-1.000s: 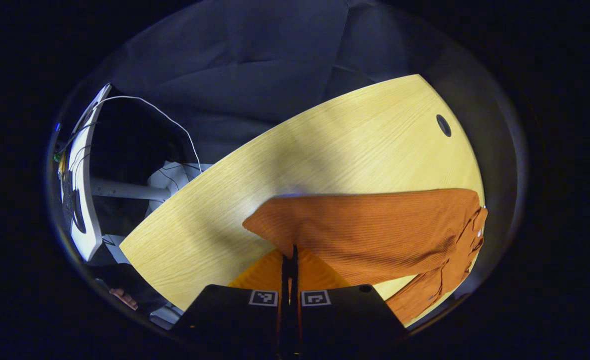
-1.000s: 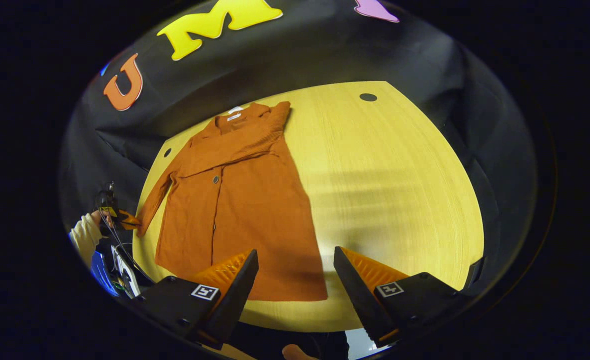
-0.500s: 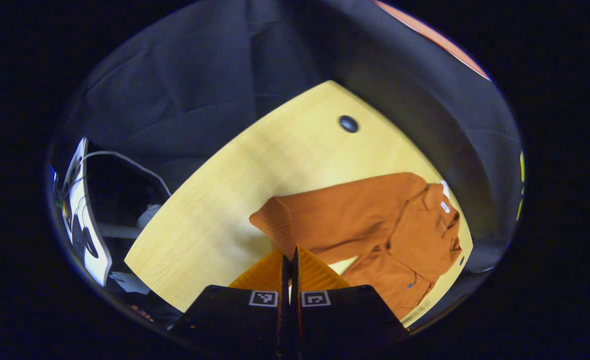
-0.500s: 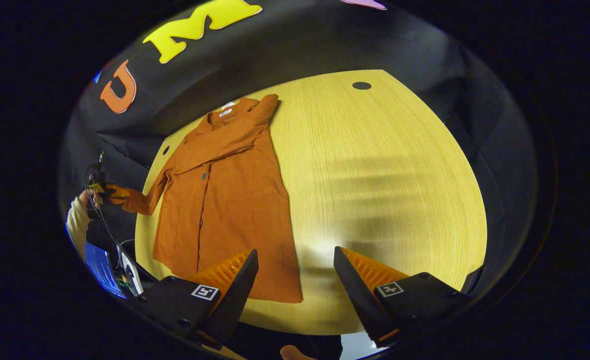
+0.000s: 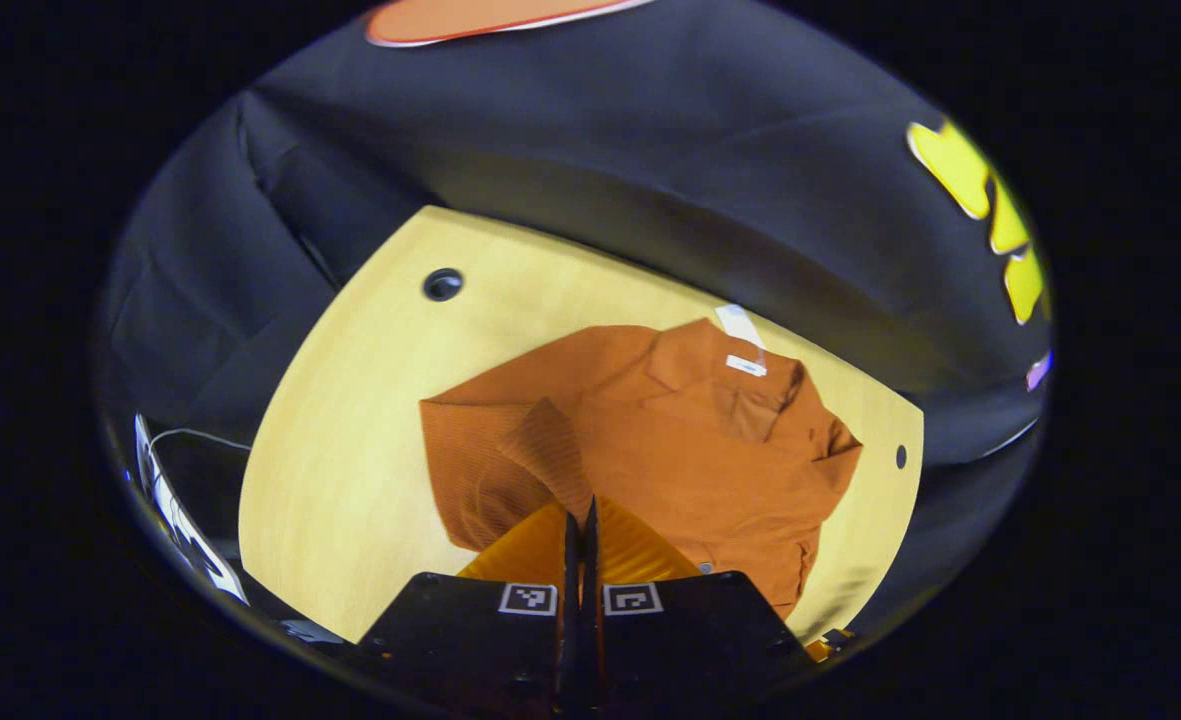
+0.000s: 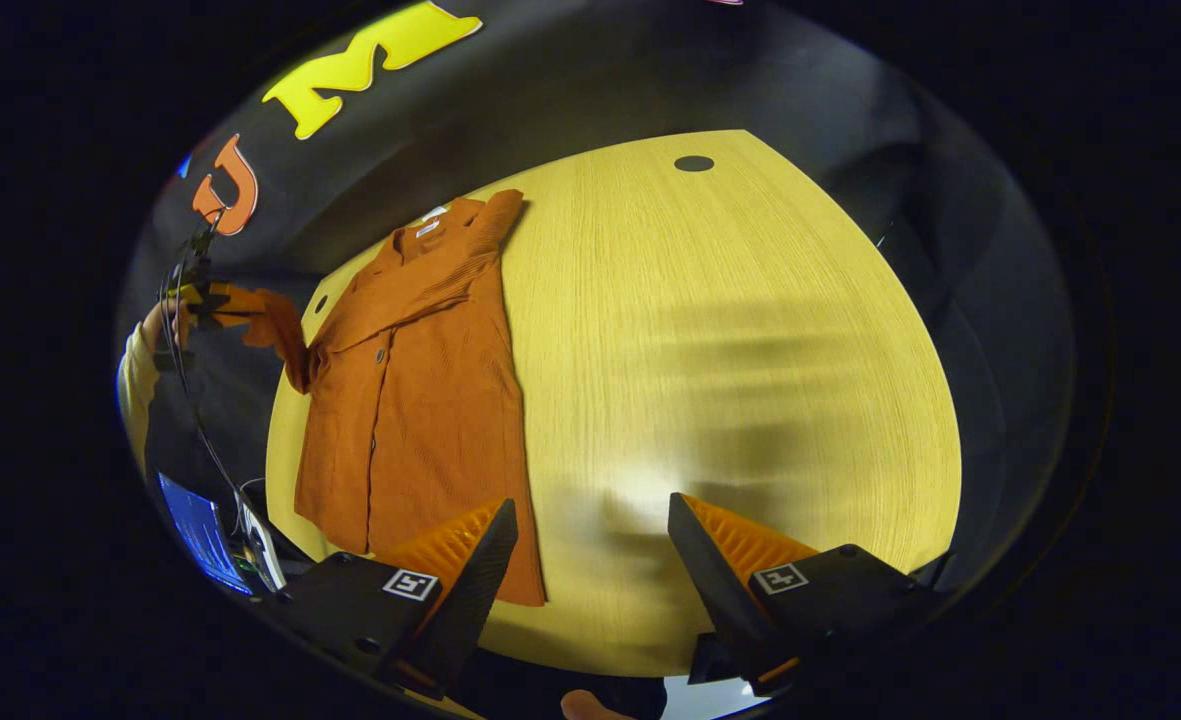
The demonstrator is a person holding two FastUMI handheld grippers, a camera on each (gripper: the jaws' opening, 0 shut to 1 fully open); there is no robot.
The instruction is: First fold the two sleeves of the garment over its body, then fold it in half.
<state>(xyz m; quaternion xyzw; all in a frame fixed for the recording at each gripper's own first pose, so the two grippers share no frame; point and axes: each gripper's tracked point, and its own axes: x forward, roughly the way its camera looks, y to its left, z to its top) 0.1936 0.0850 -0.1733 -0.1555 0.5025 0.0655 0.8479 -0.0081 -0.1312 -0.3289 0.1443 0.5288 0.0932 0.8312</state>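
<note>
Sleeve (image 6: pixel 275 325) now higher in left claw (image 5: pixel 578 515)

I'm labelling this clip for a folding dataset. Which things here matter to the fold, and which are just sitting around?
Part of the job:
orange garment
its left sleeve, pinched in the left gripper
right gripper, open
table

Just around:
screen beside the table
cables

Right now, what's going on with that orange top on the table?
A person is folding the orange garment spread on the wooden table, using handheld tongs. The left tongs are shut on the cuff of one sleeve, lifting it toward the garment's body. The other sleeve already lies folded across the chest. The right tongs hang open above the table near the hem, holding nothing. The fold in half is not yet done.
</note>
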